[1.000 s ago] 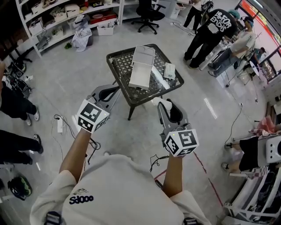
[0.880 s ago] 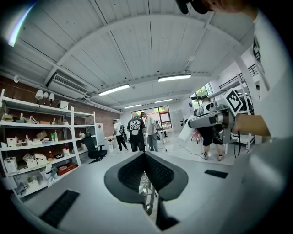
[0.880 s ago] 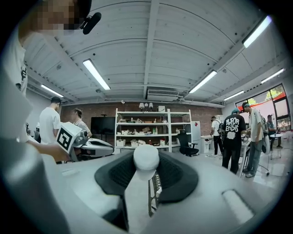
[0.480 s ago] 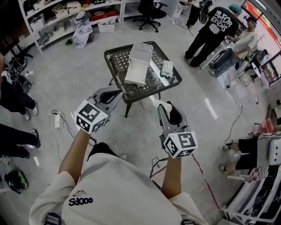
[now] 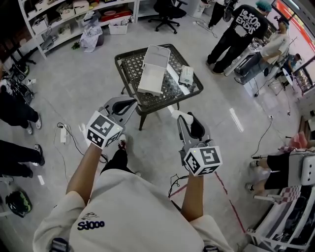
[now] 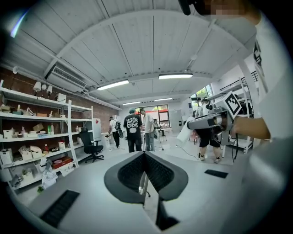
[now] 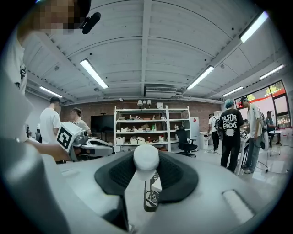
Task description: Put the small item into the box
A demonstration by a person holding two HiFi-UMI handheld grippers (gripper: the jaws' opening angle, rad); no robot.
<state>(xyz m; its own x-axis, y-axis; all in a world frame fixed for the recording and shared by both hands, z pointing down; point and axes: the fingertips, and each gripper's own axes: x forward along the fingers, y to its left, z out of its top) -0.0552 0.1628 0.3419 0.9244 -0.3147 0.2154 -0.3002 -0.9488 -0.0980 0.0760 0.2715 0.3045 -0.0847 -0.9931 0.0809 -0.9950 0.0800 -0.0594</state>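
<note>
A white box lies with its lid open on a dark mesh table, ahead of both grippers. My right gripper is held short of the table's near edge, shut on a small white item with a rounded end. In the right gripper view that white item stands up between the black pads. My left gripper hangs level with it to the left; its jaws meet with nothing between them, as the left gripper view shows.
A flat white packet and a white strip lie on the table right of the box. People stand at the upper right and at the left edge. Shelving and an office chair line the far side. Cables trail on the floor.
The table and box have shifted slightly up and left in the head view. A leg and shoe now show below the left gripper. Both grippers keep their pose.
</note>
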